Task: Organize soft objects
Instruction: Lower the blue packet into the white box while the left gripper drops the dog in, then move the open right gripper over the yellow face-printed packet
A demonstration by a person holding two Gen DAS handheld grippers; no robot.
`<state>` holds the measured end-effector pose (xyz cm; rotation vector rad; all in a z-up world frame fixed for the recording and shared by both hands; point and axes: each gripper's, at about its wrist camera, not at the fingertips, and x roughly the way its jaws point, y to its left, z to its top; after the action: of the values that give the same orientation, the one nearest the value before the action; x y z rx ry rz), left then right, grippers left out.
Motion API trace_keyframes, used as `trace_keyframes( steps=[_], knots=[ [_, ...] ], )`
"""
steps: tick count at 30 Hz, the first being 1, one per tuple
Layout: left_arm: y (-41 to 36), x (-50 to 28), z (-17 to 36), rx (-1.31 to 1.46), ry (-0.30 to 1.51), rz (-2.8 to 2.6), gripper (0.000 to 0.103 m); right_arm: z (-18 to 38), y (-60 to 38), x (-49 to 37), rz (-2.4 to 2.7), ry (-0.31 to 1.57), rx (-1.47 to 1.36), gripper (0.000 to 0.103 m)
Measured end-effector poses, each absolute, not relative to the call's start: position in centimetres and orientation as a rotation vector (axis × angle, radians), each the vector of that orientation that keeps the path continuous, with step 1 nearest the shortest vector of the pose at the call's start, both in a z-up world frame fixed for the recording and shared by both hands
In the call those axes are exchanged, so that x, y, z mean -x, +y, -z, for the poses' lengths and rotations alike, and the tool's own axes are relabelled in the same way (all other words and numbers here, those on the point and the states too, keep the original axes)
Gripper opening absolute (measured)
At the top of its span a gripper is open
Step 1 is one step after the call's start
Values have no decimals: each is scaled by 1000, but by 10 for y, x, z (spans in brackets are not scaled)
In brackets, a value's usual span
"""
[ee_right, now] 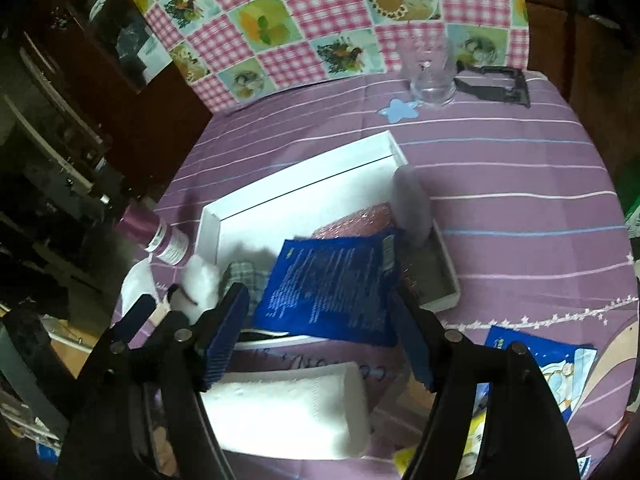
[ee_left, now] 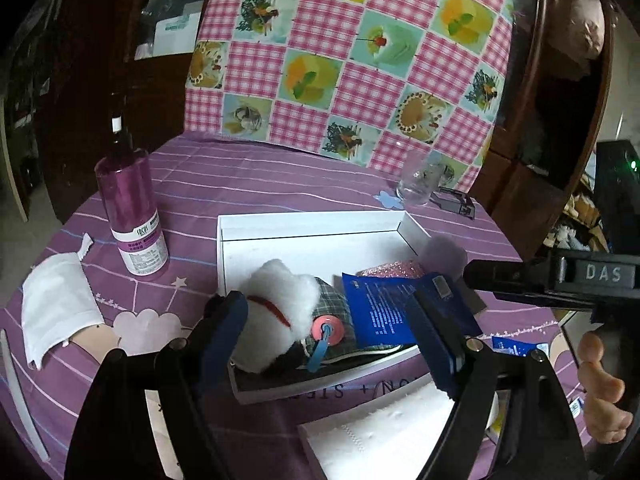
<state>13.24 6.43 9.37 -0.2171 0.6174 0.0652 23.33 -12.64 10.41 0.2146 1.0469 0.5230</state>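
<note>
**Both claws released above a crowded white box**

The white box (ee_left: 312, 232) sits mid-table on the purple striped cloth (ee_left: 260, 184), its far half bare, its near half packed. A white plush toy (ee_left: 280, 304) lies in the near left corner of the box on a plaid pouch (ee_left: 332, 304); a blue packet (ee_left: 376, 308) lies tilted over that pouch, and a pink glittery item (ee_left: 390, 269) shows behind it near the right wall. The left gripper (ee_left: 332, 332) stands released, nothing between its blue pads, over the toy and packet. The right gripper (ee_right: 320, 336) is likewise spread wide and empty, above the near edge of the blue packet (ee_right: 332, 288).

The packet looks perched, not settled: I judge it could slide over the near rim, since it overlaps that edge in the right wrist view. Either finger could also snag the plush while lifting away. A folded white cloth (ee_right: 288, 412) remains outside, just beside the box's near wall, and a second blue packet (ee_right: 540, 360) lies toward the near right edge of the table, so the sorting seems unfinished.

Only the left wrist view shows the white cloth (ee_left: 56, 304) at the left edge, the upright pink bottle (ee_left: 132, 216), and a person's fingers (ee_left: 600, 392) on the other tool. Only the right wrist view shows the pale fluffy piece (ee_right: 412, 208) against the box's right wall clearly.
</note>
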Motion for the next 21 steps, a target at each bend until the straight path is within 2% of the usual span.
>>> trace_keyframes(
  steps=[15,21],
  knots=[
    [27,-114,-101,168,620,100,82,-120,-143,-191,-419,1013,-72,72],
    [-7,-111,-94,100,658,177,82,-125,-187,-171,-384,990,-150,72]
  ],
)
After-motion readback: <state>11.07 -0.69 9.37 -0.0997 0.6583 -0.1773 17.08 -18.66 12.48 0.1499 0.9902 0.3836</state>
